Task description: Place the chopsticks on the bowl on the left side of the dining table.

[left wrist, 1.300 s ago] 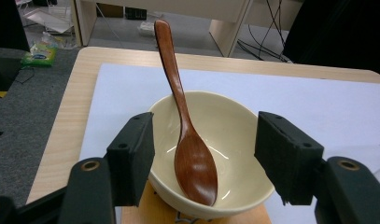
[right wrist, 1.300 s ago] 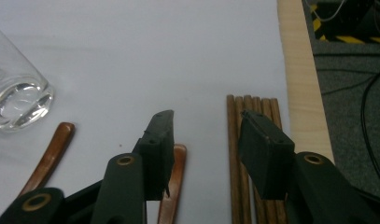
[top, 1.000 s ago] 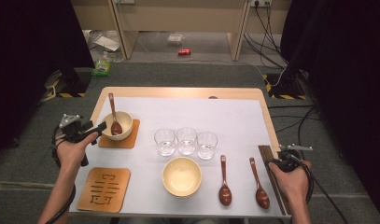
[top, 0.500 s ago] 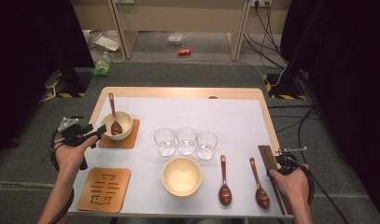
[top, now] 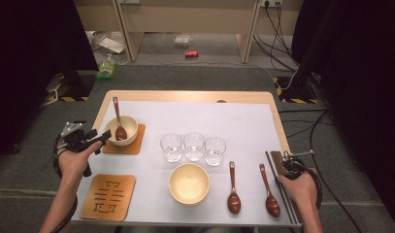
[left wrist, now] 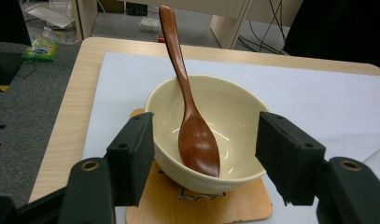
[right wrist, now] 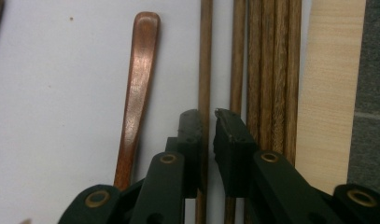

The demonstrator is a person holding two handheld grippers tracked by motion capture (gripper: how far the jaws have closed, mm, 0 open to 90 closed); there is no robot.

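Keep the right hand-held gripper (right wrist: 207, 114) square to the single chopstick (right wrist: 205, 56) and hold the pinch firm before lifting. Lift slowly and level, so the thin stick neither swivels between the pads nor slips out at one end. Avoid drifting right, toward the bundle of other chopsticks (right wrist: 271, 56) lying just beside it, and avoid nudging the wooden spoon (right wrist: 140, 70) lying near on the left. Grip close to the middle of the stick if possible, judging by how easily a long stick tips.

Find that chopstick lying flat on the white mat at the right edge of the bench (right wrist: 334, 93), set slightly apart from the bundle and running straight up through the narrow gap between the two black jaws. Note the jaws, having just been closing, now drawn almost together with the stick between them: grasping it, as far as can be judged, though a thin pale sliver shows beside the right jaw tip.

Leave the left hand-held gripper (left wrist: 204, 140) released, its jaws standing wide on either side of the cream bowl (left wrist: 234, 107) with a spoon in it, resting on a wooden coaster (left wrist: 201, 205).
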